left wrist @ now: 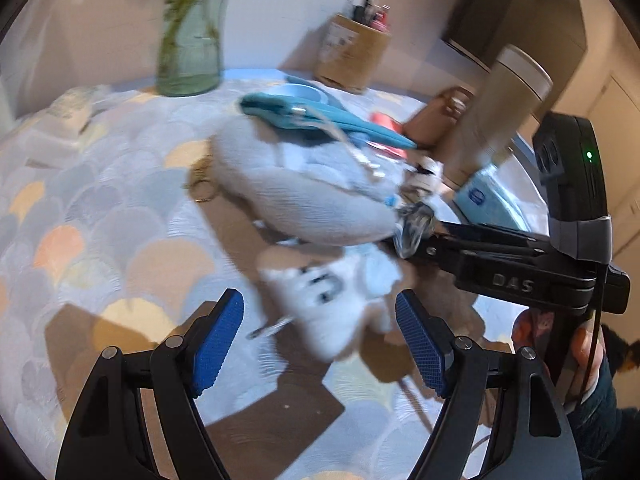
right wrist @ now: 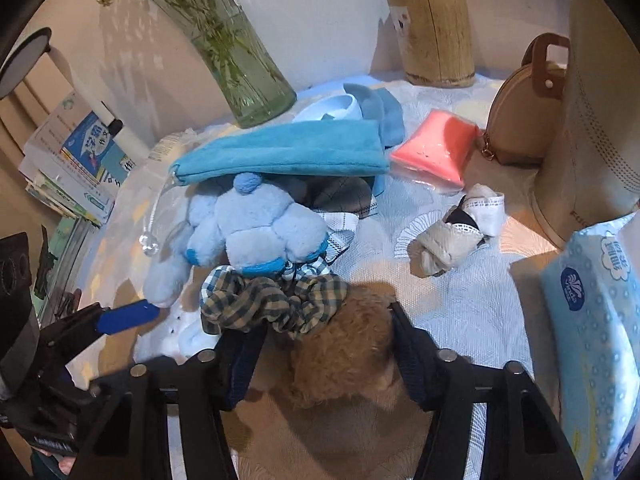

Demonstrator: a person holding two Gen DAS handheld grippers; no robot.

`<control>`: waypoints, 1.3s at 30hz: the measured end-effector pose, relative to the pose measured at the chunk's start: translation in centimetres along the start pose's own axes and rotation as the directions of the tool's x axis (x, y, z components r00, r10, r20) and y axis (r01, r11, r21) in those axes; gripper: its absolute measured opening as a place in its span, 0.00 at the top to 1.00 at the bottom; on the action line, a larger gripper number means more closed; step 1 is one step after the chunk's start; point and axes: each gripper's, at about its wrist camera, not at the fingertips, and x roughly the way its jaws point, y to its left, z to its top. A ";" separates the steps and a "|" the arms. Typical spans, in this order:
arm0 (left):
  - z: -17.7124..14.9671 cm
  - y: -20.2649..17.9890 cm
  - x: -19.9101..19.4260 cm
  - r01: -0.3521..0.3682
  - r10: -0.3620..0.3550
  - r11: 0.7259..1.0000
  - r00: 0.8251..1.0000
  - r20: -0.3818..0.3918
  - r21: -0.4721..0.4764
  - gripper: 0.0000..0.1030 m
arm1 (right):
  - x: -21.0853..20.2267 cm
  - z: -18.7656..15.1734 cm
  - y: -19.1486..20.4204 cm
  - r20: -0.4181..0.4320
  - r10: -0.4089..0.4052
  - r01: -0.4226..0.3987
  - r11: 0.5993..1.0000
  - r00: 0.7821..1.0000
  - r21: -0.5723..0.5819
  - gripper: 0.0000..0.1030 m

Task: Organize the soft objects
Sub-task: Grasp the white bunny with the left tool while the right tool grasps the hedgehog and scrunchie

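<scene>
A light blue plush toy (right wrist: 248, 224) lies by the mouth of a teal pouch (right wrist: 288, 152); in the left wrist view the plush (left wrist: 296, 196) and the pouch (left wrist: 320, 120) are blurred. A plaid scrunchie (right wrist: 264, 304) lies in front of the plush. My right gripper (right wrist: 324, 344) is shut on a tan fuzzy object (right wrist: 340, 356) beside the scrunchie. My left gripper (left wrist: 320, 332) is open, its fingers on either side of a white soft item (left wrist: 324, 300). One left fingertip (right wrist: 124, 316) shows by the plush's ear. The right gripper (left wrist: 416, 236) reaches in from the right.
A glass vase with stems (right wrist: 248, 76), a wooden pen holder (right wrist: 436, 40), a pink packet (right wrist: 436, 148), a rolled sock bundle (right wrist: 456, 232), a tan bag (right wrist: 520, 116), a tissue pack (right wrist: 600, 328) and a tall cylinder (left wrist: 500, 108) stand around. Books (right wrist: 76, 160) lie at left.
</scene>
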 end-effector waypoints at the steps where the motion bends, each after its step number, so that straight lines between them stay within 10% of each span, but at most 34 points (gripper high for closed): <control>1: 0.1 -0.6 0.3 0.004 -0.004 1.000 1.000 -0.008 0.018 0.25 | -0.2 -0.2 0.0 0.003 -0.006 0.006 1.000 1.000 -0.006 0.62; 10: 1.6 -2.2 2.6 -0.052 0.054 0.997 0.998 -0.038 0.062 0.25 | -3.9 -1.8 -1.7 0.093 -0.070 0.068 0.997 0.993 0.026 0.62; 19: -2.1 -4.7 -1.0 0.207 -0.191 0.971 0.973 -0.129 0.122 0.25 | -3.8 -2.6 -3.6 0.072 -0.068 0.062 0.995 0.995 0.080 0.62; 24: -1.1 -3.9 -0.6 -0.043 0.053 0.986 0.997 -0.062 0.159 0.25 | -4.4 -2.5 -4.3 0.089 -0.066 0.057 0.994 0.994 0.098 0.62; 31: 1.0 -3.7 2.6 0.053 -0.042 0.992 0.994 -0.101 0.114 0.25 | -3.5 -3.0 -4.0 0.089 -0.100 0.094 0.994 0.991 0.061 0.62; 35: 0.6 -5.3 4.0 -0.010 0.026 0.984 0.996 -0.087 0.180 0.26 | -3.2 -3.0 -3.9 0.100 -0.108 0.103 0.993 0.989 0.052 0.59; 39: -0.2 -6.4 3.8 -0.080 0.094 0.972 0.994 -0.055 0.220 0.52 | -3.1 -3.2 -3.7 0.108 -0.113 0.109 0.993 0.988 0.035 0.54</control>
